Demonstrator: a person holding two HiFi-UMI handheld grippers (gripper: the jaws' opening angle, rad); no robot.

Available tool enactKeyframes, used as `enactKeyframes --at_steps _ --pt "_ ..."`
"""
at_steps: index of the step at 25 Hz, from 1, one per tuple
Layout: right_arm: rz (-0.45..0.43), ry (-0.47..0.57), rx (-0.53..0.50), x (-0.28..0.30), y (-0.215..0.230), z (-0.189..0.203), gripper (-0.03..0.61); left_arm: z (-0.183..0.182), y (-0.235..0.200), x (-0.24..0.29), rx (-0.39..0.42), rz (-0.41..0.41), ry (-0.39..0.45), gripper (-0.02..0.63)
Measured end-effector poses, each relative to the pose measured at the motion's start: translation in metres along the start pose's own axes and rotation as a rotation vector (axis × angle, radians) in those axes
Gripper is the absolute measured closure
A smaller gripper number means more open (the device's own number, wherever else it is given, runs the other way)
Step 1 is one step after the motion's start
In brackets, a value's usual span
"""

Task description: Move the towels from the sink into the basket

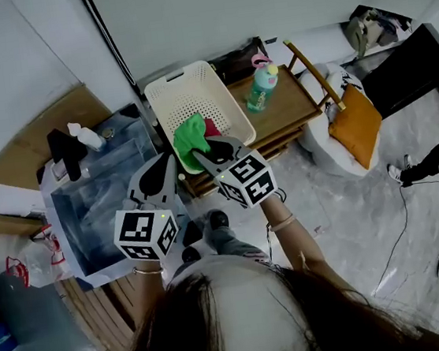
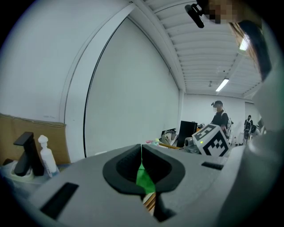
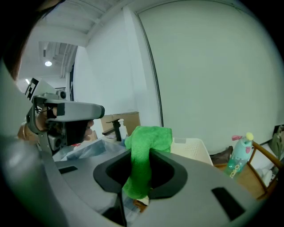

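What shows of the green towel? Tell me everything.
The green towel is a soft, looped-pile cloth, bright green and crumpled. The right claw is shut on it: a bunch stands above the jaws and a tail hangs below. It is over the near rim of the white basket, beside a red cloth inside. Whether it touches the basket cannot be told.

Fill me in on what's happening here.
A person holds tongs in each hand. The right tongs are clamped on a green towel, held at the near rim of the white basket on the wooden table, beside the sink. The left tongs are closed right next to the towel. A sliver of green shows between them, but a grip can't be confirmed.
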State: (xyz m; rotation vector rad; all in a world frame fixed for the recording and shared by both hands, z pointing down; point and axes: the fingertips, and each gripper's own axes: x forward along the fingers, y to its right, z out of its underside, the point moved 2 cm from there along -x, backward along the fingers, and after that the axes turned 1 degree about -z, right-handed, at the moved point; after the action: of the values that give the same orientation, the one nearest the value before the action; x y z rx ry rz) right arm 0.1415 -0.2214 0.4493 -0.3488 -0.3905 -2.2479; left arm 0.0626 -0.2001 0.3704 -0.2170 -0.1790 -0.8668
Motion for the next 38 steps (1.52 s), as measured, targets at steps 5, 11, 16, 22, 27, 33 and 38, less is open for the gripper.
enactKeyframes --at_steps 5,11,16,22,27,33,38 --pt "0.007 -0.043 -0.043 0.015 0.026 0.007 0.463 0.000 -0.002 0.012 -0.005 -0.018 0.003 0.604" --pt "-0.021 -0.117 -0.094 0.041 0.049 0.020 0.463 -0.001 -0.003 0.023 -0.015 -0.047 0.006 0.604" --pt "-0.051 -0.228 -0.173 0.070 0.064 0.044 0.463 0.002 -0.009 0.031 -0.022 -0.076 0.005 0.604" --pt "-0.083 -0.400 -0.310 0.098 0.074 0.078 0.460 0.001 -0.018 0.035 -0.031 -0.111 0.011 0.604" --pt "-0.116 -0.527 -0.410 0.116 0.078 0.104 0.459 0.002 -0.023 0.036 -0.030 -0.130 0.008 0.604" --pt "-0.143 -0.657 -0.407 0.128 0.088 0.133 0.448 0.004 -0.030 0.028 -0.033 -0.163 0.003 0.604" --pt "-0.125 -0.635 -0.392 0.126 0.090 0.129 0.445 0.008 -0.035 0.023 -0.039 -0.182 -0.011 0.604"
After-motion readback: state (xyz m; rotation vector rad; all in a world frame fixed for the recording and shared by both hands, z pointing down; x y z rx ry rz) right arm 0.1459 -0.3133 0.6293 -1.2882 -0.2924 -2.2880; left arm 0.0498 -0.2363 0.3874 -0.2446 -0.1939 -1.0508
